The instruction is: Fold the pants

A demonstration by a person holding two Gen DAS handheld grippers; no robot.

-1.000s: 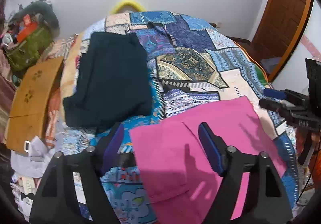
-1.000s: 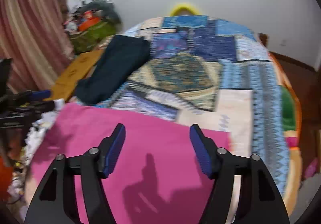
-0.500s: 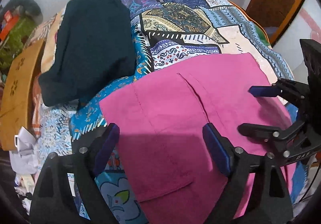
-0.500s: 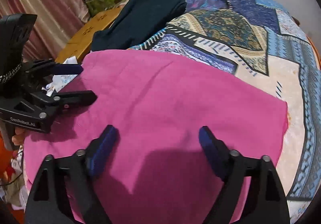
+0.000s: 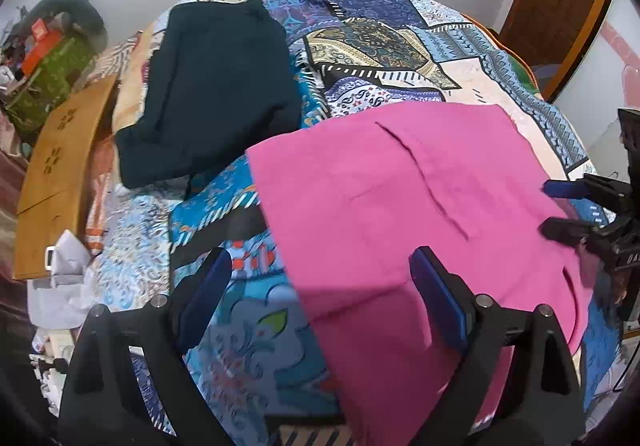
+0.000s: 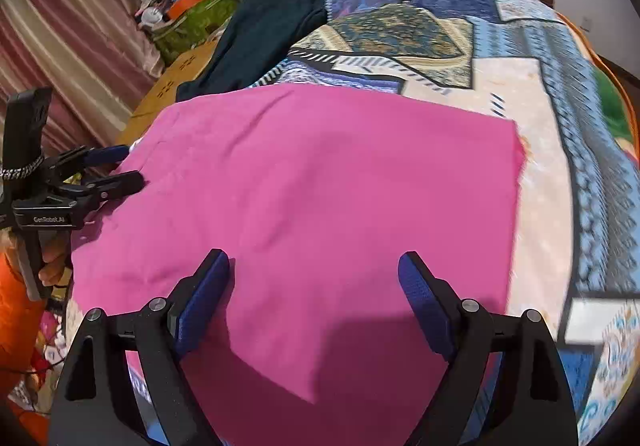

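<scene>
Evidently both tools were poised over the near hem of the flat, smooth magenta cotton pants (image 5: 400, 206), which lay spread on the blue patchwork-print bedspread (image 5: 400, 46) at its near end. The cloth's long axis ran across the bed, from the left gripper (image 5: 320, 298) toward the right gripper (image 6: 312, 294).

Left gripper: jaws wide apart, nothing pinched. 1 blue pad sat over bare bedspread, the other over magenta cloth, so the pants' left edge ran between the pads.

Right gripper: jaws wide apart, nothing pinched. Both pads hung over magenta cloth, with the pants' right edge lying further out to that side.

Each gripper pointed steeply down, and each showed at the rim of the other's view. Contact with the cloth could not be told.

A folded dark navy garment (image 5: 212, 94) lay well apart, further up the bed.

Judgement: the left gripper was better placed for an edge pinch; the right needed to shift outward first.
</scene>
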